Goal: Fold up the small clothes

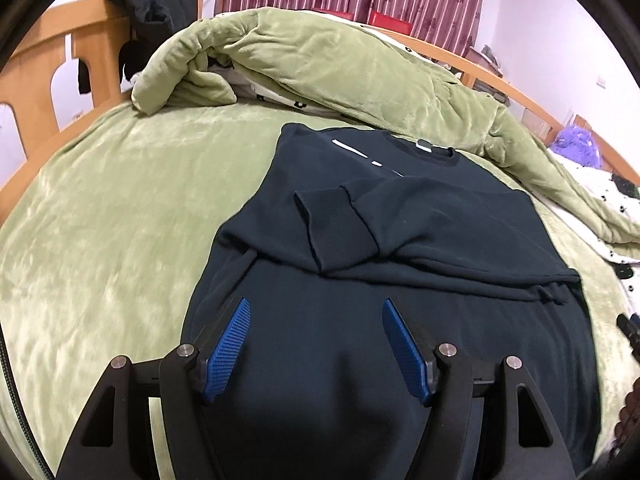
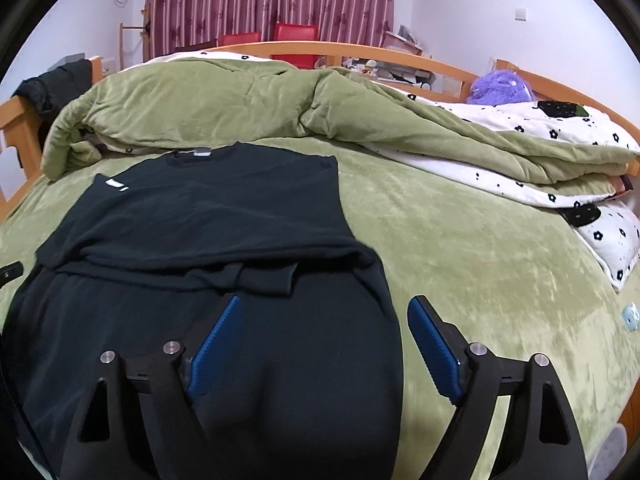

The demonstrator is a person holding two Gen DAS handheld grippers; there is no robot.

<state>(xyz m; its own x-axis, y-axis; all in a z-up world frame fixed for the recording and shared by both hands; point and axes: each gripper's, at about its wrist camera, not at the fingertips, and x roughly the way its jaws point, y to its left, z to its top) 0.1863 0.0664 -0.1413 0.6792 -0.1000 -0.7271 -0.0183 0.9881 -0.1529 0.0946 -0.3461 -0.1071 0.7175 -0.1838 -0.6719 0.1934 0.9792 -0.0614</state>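
Dark blue-black cloth fills the middle of both views: it is a small sweater (image 1: pixel 400 240), and it lies flat on the green bed (image 1: pixel 100 240) so that it can be folded. Its neck (image 1: pixel 424 152) points away, toward 12 o'clock, and its bottom edge is close to the cameras at 6 o'clock, hidden under the tools. Both sleeves are already laid across the chest. One sleeve cuff (image 1: pixel 336 228) sits on top of the body near the middle, and that keeps the shape narrow and tidy.

The left tongs (image 1: pixel 316 344) are open, with nothing between the blue pads (image 1: pixel 228 348). They hang over the lower part of the sweater, with the left side edge at about 9 o'clock from them. The right tongs (image 2: pixel 324 344) are open too and hold nothing. One pad is over the dark cloth and the other is over the green bed, so they sit right across the sweater's right side edge (image 2: pixel 384 300).

I think the two tongs are spread like this so each one can take a bottom corner and lift the bottom up toward the neck. Whether they touch the cloth, I cannot tell.

A rumpled green blanket (image 2: pixel 200 108) is piled at 12 o'clock, out of the way
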